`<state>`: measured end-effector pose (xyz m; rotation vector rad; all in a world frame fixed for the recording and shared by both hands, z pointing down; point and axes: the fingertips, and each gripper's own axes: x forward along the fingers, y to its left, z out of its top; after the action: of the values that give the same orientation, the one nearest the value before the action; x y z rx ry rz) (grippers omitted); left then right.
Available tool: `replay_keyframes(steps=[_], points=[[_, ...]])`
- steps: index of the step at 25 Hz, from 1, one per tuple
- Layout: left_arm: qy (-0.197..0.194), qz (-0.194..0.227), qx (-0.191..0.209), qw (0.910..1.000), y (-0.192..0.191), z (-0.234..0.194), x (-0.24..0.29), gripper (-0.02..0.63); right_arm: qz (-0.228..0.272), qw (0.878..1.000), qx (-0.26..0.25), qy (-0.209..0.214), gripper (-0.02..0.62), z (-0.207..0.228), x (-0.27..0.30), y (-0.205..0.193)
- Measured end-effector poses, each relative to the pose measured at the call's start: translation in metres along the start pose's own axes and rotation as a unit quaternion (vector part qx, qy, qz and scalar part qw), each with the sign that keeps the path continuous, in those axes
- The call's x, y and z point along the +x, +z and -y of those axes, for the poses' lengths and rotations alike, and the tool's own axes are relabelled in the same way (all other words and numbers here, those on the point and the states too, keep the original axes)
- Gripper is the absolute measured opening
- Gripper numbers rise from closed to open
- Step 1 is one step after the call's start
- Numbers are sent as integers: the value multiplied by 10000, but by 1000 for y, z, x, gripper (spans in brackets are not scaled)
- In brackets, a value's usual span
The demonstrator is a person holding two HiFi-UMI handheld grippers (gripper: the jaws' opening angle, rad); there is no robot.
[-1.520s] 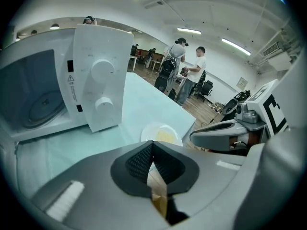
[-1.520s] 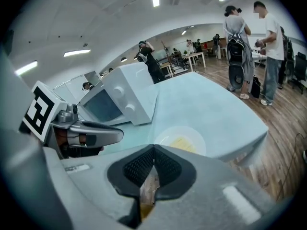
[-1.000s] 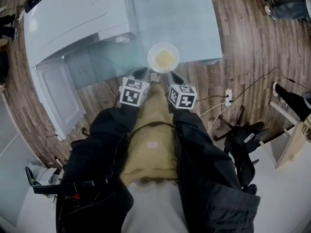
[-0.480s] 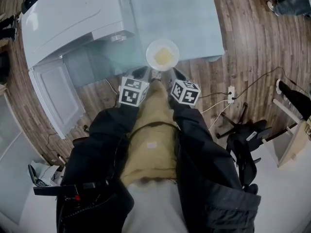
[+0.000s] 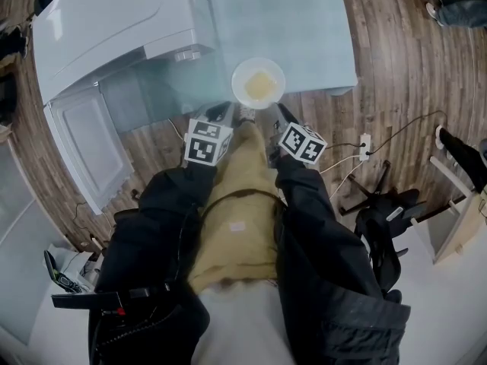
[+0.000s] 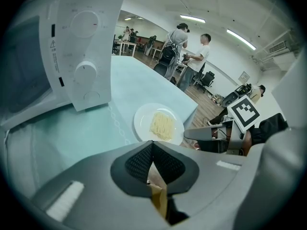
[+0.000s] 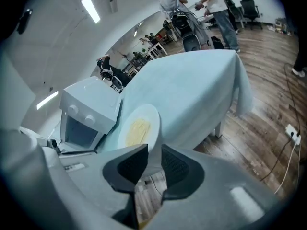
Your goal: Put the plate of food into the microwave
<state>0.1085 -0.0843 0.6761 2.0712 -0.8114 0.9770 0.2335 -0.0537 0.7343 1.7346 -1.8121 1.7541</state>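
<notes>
- We see a brown wooden plank floor (image 5: 396, 59) running all around the scene, with a black office chair (image 5: 380, 230) standing on it at the right of the head view.
- We see a surface covered with a pale blue cloth (image 5: 289, 21). Its near edge lies just ahead of the two grippers.
- A white box-shaped microwave oven (image 5: 106, 21) sits on the left part of the surface. Its door (image 5: 87, 147) is swung wide open toward the left, and in the right gripper view we look into its dark inside.
- The left gripper (image 6: 152, 145) hangs at the near edge of the surface, between the microwave oven and the plate. In its own view we see the jaws clenched together with nothing between them. It is apart from the plate.
- The right gripper (image 7: 153, 150) reaches in at the near right side of the plate. In its own view we see the jaws grasping the plate's rim, with the white edge running down between the two dark pads.
- The round white plate (image 5: 239, 82) is at the near edge of the surface, to the right of the microwave oven's open front and outside it. We cannot tell whether it rests on the cloth or is just off it.
- A small heap of pale yellow noodles (image 5: 260, 87) lies in the middle of the plate.
</notes>
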Motion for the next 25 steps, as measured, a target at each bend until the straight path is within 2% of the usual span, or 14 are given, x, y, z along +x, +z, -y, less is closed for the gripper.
replay_keyframes(steps=[5, 12, 16, 19, 25], points=[[-17, -6, -13, 10000, 0, 1, 1, -3, -67, 9962, 632, 593, 80, -5, 4, -5], [20, 1, -33, 10000, -4, -4, -4, -3, -183, 9845, 1284, 1178, 80, -18, 26, -7], [54, 19, -78, 10000, -7, -8, -8, -3, -11, 9719, 1774, 1550, 24, -21, 24, -5], [61, 57, -103, 9999, -9, -12, -12, -3, 78, 9661, 1810, 1839, 8, -28, 20, -3], [91, 244, -155, 9995, -11, -19, -22, -3, -71, 9574, 1687, 2344, 8, -54, 16, -16]])
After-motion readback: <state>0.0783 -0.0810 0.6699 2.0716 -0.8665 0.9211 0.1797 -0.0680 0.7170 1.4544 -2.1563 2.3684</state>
